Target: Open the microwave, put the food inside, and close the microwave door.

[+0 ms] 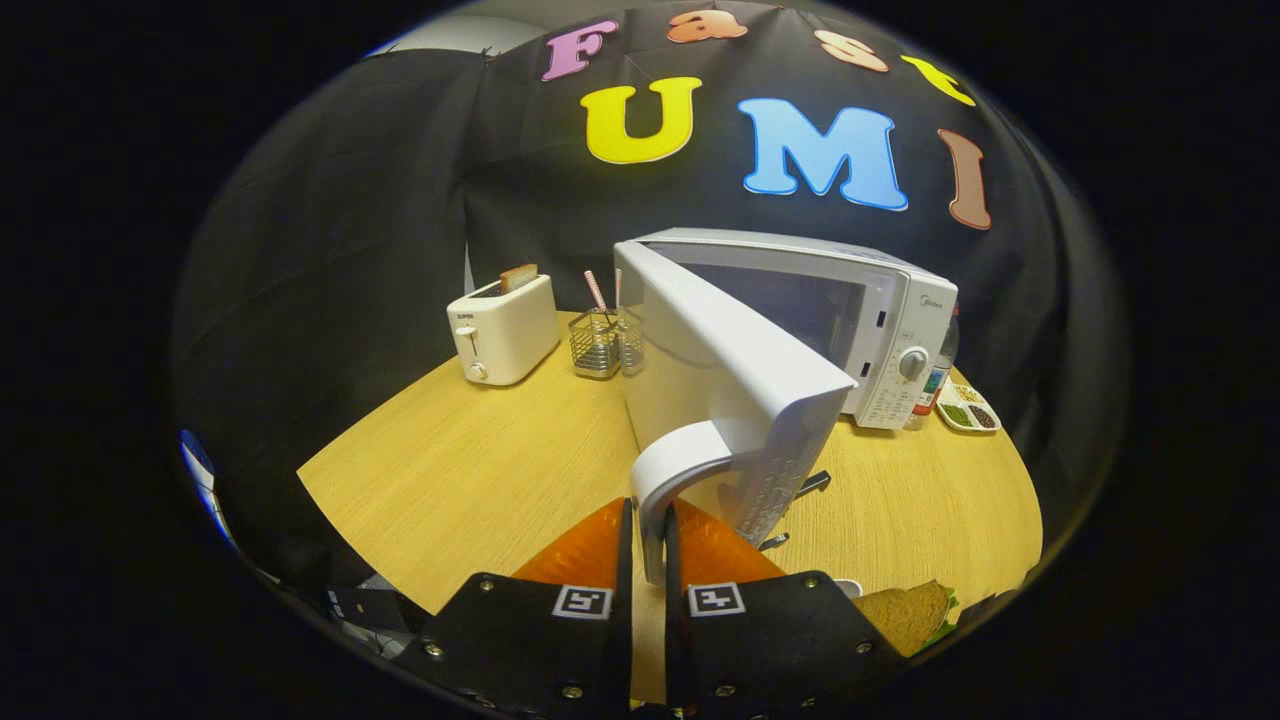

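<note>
I have the jaws clenched on the curved white handle of the white microwave's door, which stands swung well open toward me. The door hides most of the oven cavity. A brown sandwich, half cut off, lies just right of the fingers on the round light wooden table. Beyond sit a white toaster with bread in its slot, a wire holder with straws, and a small tray beside the microwave.
</note>
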`<move>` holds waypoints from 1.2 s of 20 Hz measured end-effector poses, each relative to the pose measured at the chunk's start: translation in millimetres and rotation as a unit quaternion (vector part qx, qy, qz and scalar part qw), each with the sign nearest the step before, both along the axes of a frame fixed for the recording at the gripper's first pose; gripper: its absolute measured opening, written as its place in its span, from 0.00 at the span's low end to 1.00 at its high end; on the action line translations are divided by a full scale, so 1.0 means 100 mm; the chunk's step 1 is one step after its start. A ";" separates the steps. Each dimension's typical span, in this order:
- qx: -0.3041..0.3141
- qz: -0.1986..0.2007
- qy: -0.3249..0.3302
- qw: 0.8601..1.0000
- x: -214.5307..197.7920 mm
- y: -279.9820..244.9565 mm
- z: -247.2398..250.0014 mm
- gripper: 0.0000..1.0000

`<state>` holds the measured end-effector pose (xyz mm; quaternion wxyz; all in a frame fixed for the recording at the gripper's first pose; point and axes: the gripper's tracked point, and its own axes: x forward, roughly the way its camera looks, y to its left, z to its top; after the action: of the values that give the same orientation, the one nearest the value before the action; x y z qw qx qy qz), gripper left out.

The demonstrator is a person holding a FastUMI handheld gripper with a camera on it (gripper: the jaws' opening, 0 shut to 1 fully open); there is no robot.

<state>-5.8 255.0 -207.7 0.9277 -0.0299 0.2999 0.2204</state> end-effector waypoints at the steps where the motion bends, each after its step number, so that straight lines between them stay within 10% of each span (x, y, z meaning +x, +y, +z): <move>1: -0.001 0.005 -0.002 1.000 -0.05 0.07 0.00 0.14; 9: 0.053 0.113 0.017 0.992 -0.71 0.83 0.16 0.32; 13: 0.106 0.164 0.018 0.981 -0.99 0.85 0.47 1.00; 24: 0.119 -0.003 0.015 0.993 -0.54 -0.98 0.76 1.00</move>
<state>-60.0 157.5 -131.7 0.9207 0.0845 0.2854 0.2523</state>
